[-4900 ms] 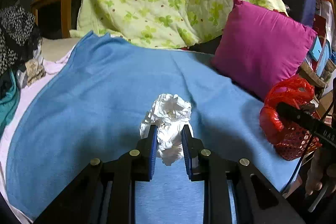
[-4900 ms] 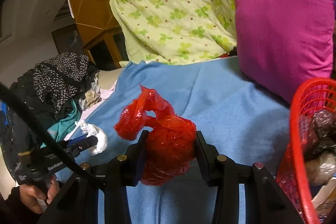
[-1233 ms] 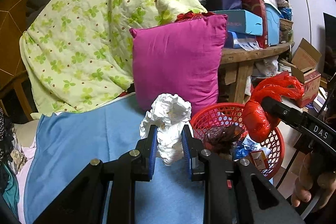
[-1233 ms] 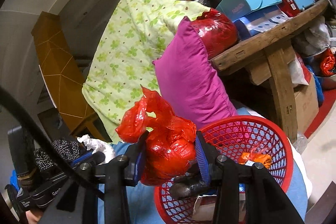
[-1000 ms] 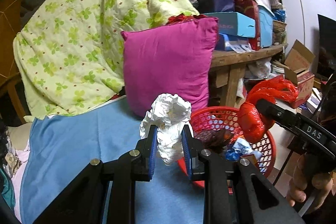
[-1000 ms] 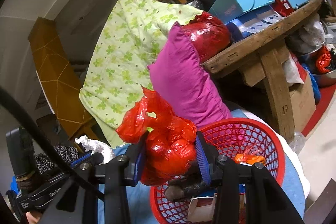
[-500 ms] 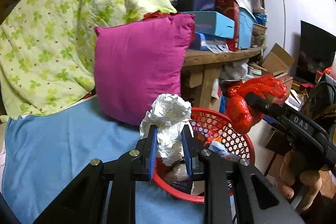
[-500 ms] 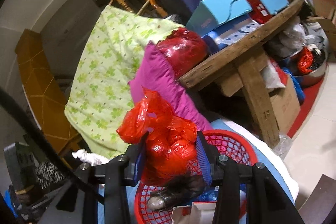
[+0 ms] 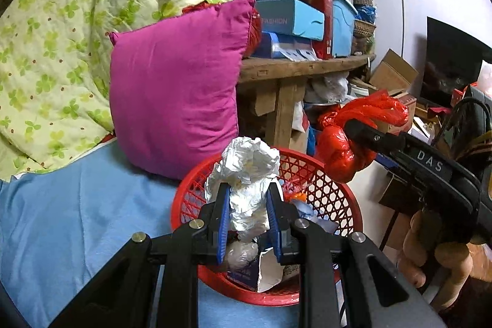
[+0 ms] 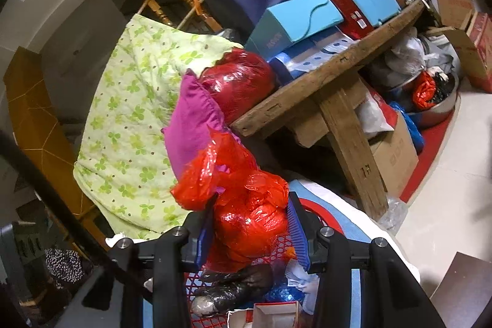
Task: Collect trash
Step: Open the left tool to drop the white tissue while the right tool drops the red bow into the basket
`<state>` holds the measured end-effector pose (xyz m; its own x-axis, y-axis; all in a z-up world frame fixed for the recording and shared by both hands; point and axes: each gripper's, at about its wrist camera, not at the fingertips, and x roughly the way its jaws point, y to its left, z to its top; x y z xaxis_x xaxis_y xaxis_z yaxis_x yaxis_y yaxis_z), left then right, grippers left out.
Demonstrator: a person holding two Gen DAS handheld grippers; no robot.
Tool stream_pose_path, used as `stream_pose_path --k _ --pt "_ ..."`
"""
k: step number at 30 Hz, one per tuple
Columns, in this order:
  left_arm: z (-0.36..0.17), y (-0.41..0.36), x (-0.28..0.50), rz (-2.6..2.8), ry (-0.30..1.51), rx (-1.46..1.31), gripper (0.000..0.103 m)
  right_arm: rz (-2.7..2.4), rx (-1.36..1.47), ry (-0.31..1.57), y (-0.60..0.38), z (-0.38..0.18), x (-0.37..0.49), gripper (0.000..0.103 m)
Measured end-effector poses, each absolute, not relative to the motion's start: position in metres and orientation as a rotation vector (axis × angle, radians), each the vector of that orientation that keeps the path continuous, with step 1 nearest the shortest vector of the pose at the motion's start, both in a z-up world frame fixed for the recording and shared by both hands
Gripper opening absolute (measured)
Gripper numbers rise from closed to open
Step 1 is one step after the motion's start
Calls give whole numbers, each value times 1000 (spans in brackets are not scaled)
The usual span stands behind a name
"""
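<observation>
My left gripper (image 9: 248, 215) is shut on a crumpled white paper wad (image 9: 247, 174) and holds it over the near side of a red mesh basket (image 9: 335, 195) that holds several pieces of trash. My right gripper (image 10: 250, 231) is shut on a crumpled red plastic bag (image 10: 246, 211) above the same basket (image 10: 281, 246). In the left wrist view the red bag (image 9: 341, 152) hangs over the basket's far right rim.
The basket sits on a blue blanket (image 9: 77, 223) on a bed. A magenta pillow (image 9: 175, 91) and a green floral quilt (image 9: 61, 29) lie behind. A cluttered wooden table (image 9: 301, 69) with boxes stands at the right, cardboard boxes (image 10: 396, 152) under it.
Both grippers have swung right from over the blue blanket to the red basket, each still holding its trash. The basket now lies right under both.
</observation>
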<state>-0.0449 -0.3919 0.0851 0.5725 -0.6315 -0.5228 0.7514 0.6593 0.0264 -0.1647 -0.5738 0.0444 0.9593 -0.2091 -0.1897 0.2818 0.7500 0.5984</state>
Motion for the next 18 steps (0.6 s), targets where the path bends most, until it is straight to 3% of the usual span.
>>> stream_pose_path --k 18 --pt "70 -399 -42 -806 536 289 26 -269 658 164 -571 39 -150 47"
